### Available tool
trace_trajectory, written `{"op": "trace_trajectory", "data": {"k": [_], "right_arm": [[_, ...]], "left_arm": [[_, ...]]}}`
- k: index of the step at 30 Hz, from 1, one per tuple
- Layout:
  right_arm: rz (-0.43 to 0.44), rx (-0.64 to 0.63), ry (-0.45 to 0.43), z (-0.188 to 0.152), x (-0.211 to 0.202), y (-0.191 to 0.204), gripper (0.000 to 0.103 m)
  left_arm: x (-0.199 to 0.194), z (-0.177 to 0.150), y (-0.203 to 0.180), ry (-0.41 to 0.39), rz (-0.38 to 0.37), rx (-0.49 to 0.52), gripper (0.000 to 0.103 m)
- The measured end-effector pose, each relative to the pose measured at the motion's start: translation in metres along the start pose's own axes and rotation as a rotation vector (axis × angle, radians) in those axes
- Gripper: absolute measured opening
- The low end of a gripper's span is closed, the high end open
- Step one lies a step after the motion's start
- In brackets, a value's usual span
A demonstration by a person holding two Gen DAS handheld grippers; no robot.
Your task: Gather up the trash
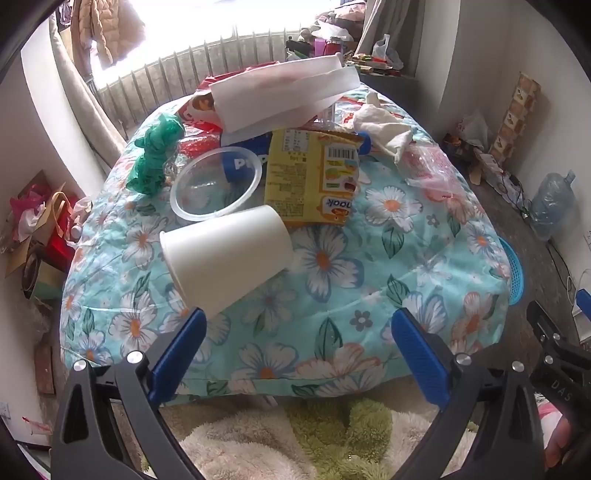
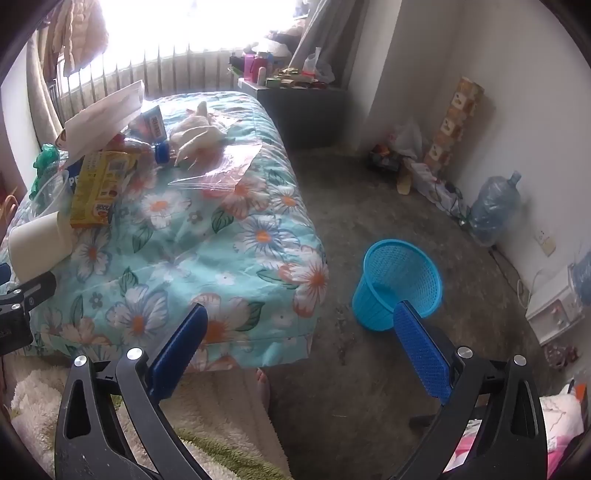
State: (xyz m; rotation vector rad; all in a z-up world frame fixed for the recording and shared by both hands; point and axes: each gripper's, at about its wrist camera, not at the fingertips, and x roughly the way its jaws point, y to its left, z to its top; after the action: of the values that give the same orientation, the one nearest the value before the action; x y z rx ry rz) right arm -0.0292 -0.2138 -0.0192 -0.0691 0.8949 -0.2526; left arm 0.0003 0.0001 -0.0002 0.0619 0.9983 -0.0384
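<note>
Trash heaped on a floral quilt (image 1: 332,280): white paper cup (image 1: 225,254) tipped on its side, clear plastic bowl (image 1: 216,182), yellow snack wrapper (image 1: 314,177), crumpled green bag (image 1: 155,155), tissue wad (image 1: 380,127) (soft, creased). Blue mesh basket (image 2: 399,282) upright on grey floor, beside the bed. Left gripper (image 1: 297,347) spread wide, empty, just below the cup. Right gripper (image 2: 301,343) likewise spread, empty, 2 blue ribbed pads.

A lived-in bedroom at home: ahead of the tools lies a bed under a floral quilt (image 1: 332,266), a curtained window (image 2: 177,33) beyond it, a cluttered nightstand (image 2: 295,107) and a coat (image 1: 103,33) hanging far left.
</note>
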Motion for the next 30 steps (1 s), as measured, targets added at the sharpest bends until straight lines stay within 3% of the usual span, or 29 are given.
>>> {"op": "trace_trajectory", "data": {"k": [30], "right_arm": [[-0.005, -0.019, -0.005, 0.007, -0.002, 0.01, 0.096]], "left_arm": [[0.002, -0.001, 0.006, 0.0, -0.007, -0.008, 0.099]]}}
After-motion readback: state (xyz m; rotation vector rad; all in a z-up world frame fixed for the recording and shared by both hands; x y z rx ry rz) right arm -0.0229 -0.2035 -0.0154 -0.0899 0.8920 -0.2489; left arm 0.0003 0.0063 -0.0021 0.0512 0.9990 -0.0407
